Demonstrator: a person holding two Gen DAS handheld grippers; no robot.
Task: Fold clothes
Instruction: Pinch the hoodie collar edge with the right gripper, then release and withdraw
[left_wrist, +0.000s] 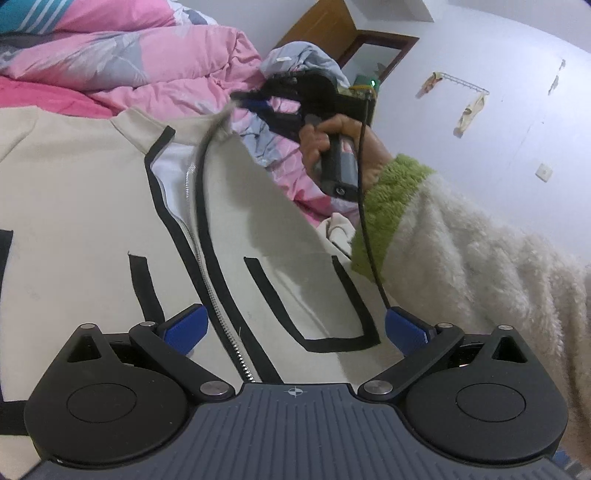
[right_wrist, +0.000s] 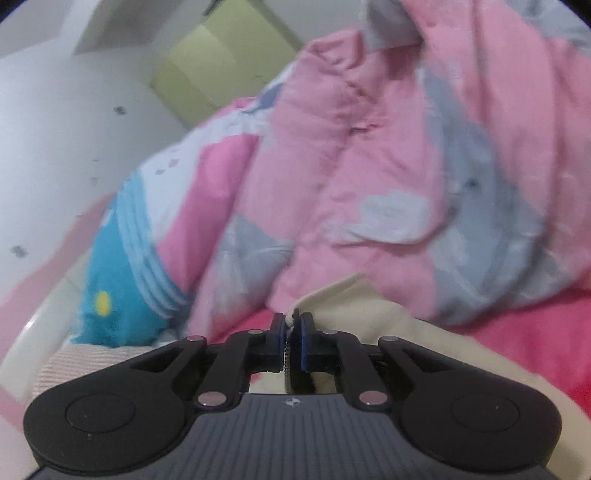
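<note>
A cream jacket (left_wrist: 92, 206) with black trim and a silver zipper (left_wrist: 201, 266) lies spread on the bed in the left wrist view. My left gripper (left_wrist: 295, 328) hovers over its lower front, jaws wide open, with only cloth beneath them. Farther off, a hand (left_wrist: 332, 144) holds my right gripper (left_wrist: 243, 99), which lifts the jacket's front edge near the collar. In the right wrist view my right gripper (right_wrist: 293, 326) is shut on that cream edge (right_wrist: 332, 295), and zipper teeth show between the blue pads (right_wrist: 306, 328).
A pink and grey quilt (right_wrist: 388, 166) is heaped behind the jacket. A blue plush pillow (right_wrist: 118, 288) lies to the left of it. A fluffy white sleeve with a green cuff (left_wrist: 461, 258) crosses the right side. White walls and a wooden cabinet (left_wrist: 325, 26) stand beyond.
</note>
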